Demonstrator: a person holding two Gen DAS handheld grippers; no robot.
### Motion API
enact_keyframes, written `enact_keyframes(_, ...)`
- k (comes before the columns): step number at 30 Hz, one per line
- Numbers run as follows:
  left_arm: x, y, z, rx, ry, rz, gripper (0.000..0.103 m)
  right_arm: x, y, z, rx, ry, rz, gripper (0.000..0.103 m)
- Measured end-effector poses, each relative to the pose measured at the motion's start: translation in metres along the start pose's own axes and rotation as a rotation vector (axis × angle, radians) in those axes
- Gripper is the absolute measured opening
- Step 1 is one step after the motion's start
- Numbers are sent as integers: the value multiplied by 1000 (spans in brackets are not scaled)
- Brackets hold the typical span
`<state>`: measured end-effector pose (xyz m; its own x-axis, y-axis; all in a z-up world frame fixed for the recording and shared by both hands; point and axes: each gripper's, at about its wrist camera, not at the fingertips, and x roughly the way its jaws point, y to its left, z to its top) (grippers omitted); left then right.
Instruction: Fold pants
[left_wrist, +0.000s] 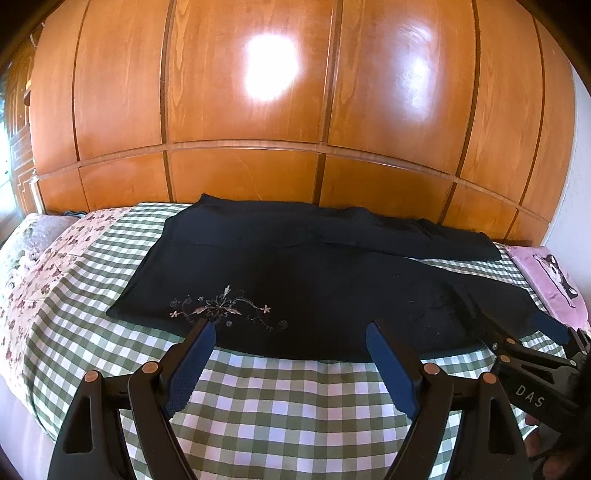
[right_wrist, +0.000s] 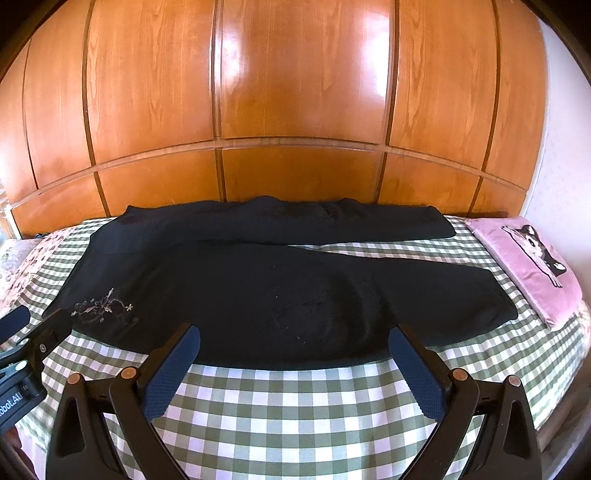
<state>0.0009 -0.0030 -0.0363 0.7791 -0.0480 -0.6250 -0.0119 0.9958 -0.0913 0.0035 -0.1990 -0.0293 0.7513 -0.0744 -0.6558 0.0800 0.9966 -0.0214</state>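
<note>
Black pants (left_wrist: 295, 273) (right_wrist: 280, 280) lie spread flat across a green-and-white checked bedcover (left_wrist: 280, 402) (right_wrist: 295, 398), waist to the left, both legs running right. Pale floral embroidery (left_wrist: 221, 308) (right_wrist: 105, 308) marks the near hip. My left gripper (left_wrist: 291, 328) hovers open at the near edge, beside the embroidery, nothing between its blue pads (left_wrist: 190, 369). My right gripper (right_wrist: 295, 334) also stands open over the near leg's edge, holding nothing. The right gripper (left_wrist: 517, 325) shows at the right of the left wrist view; the left gripper (right_wrist: 37, 321) shows at the left of the right wrist view.
A glossy wooden wardrobe (left_wrist: 258, 110) (right_wrist: 295, 92) rises right behind the bed. A folded pink cloth with a dog picture (right_wrist: 532, 262) (left_wrist: 554, 284) lies at the right end. Floral bedding (left_wrist: 40, 266) sits at the left end. Checked cover shows in front of the pants.
</note>
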Motion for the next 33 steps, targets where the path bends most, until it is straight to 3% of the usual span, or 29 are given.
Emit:
enact_keyframes(21,4,-7,0,12,7,12,85,7,0,-2,11,5,11,103)
enact_keyframes(29,19,-7,-2,14,50,2,85,20,-7,-6,31,42,18,103)
enact_keyframes(32,31,4,-4,-35,92,-62,86,27,-14,-8,45,69,87,103)
enact_keyframes(33,36,11,-5,-64,111,-91,94,30,-20,-9,63,83,142,103)
